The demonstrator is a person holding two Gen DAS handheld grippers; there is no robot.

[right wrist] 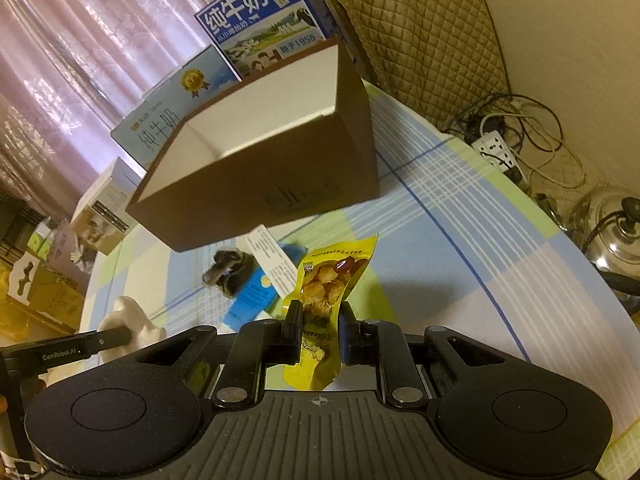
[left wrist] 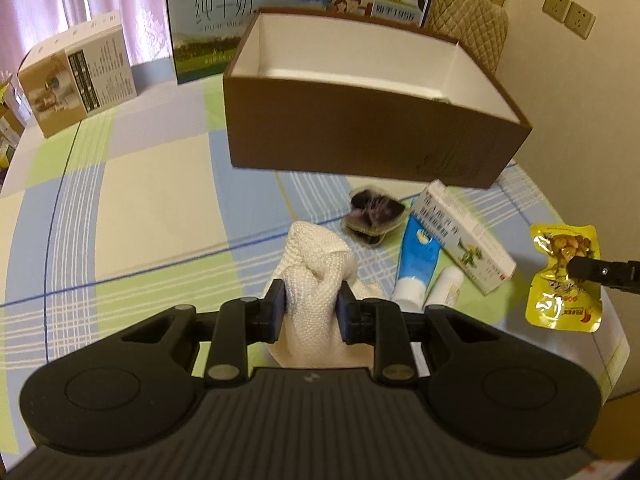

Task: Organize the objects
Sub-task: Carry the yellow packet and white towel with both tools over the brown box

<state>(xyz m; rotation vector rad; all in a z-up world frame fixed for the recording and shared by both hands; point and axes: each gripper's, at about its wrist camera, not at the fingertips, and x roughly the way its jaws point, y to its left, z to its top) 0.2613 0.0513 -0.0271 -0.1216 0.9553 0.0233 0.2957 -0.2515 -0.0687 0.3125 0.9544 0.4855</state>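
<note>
My left gripper (left wrist: 311, 309) is shut on a bunched white knitted cloth (left wrist: 320, 268), lifted off the checked tablecloth. My right gripper (right wrist: 319, 334) is shut on a yellow snack pouch (right wrist: 328, 280), which also shows at the right in the left wrist view as the pouch (left wrist: 566, 276) with a black fingertip on it. Ahead stands an open brown box (left wrist: 360, 136) with a white inside, seen also as the box (right wrist: 260, 196). On the cloth before it lie a small dark packet (left wrist: 374, 212), a blue tube (left wrist: 416, 260), a white carton (left wrist: 460, 236) and a small white tube (left wrist: 448, 284).
Two milk cartons (left wrist: 224, 20) stand behind the brown box, and a beige box (left wrist: 80, 76) sits at the far left. A quilted chair back (right wrist: 420, 40), a power strip with cables (right wrist: 500, 152) and a steel kettle (right wrist: 612, 232) lie beyond the table's right edge.
</note>
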